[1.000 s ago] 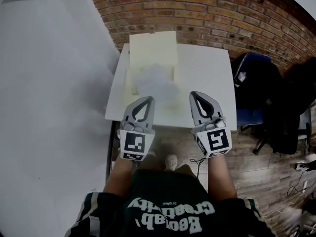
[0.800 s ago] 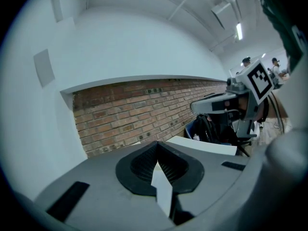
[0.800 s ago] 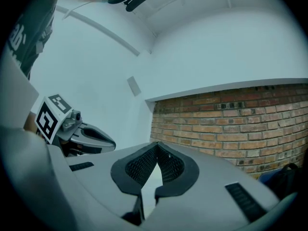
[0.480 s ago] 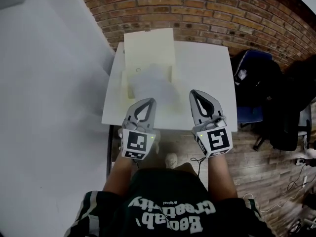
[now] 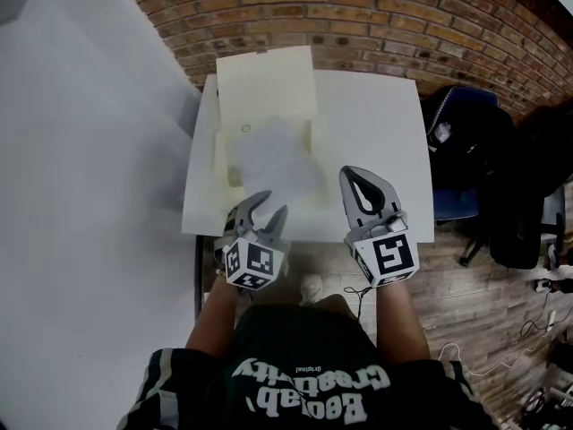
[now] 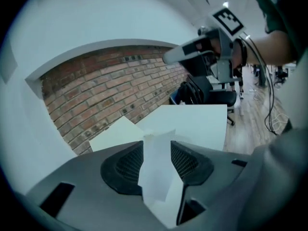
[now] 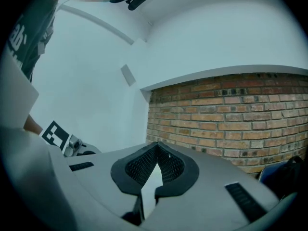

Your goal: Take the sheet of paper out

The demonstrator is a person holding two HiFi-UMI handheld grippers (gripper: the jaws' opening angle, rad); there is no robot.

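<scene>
A crumpled white sheet of paper (image 5: 273, 155) lies in an open cream box (image 5: 222, 150), whose lid (image 5: 266, 83) leans back toward the brick wall. The box stands on a white table (image 5: 367, 124). My left gripper (image 5: 267, 209) hangs low at the table's front edge, just short of the paper's near edge. Its jaws are opening. In the left gripper view (image 6: 158, 146) white paper (image 6: 156, 174) shows in the gap, and the pads do not press on it. My right gripper (image 5: 351, 172) is shut and empty, held level over the table's front right, its tips (image 7: 156, 147) meeting.
A brick wall (image 5: 358, 16) runs behind the table and a white wall (image 5: 89, 150) along its left. A dark chair with bags (image 5: 474, 168) stands close to the table's right edge. Wooden floor (image 5: 483, 330) lies to the right, a shoe (image 5: 311, 289) below the table edge.
My left gripper has sunk toward the table's front edge and tilted down, and its jaws have gone from shut to parted. The right gripper has shifted slightly and stays shut.
</scene>
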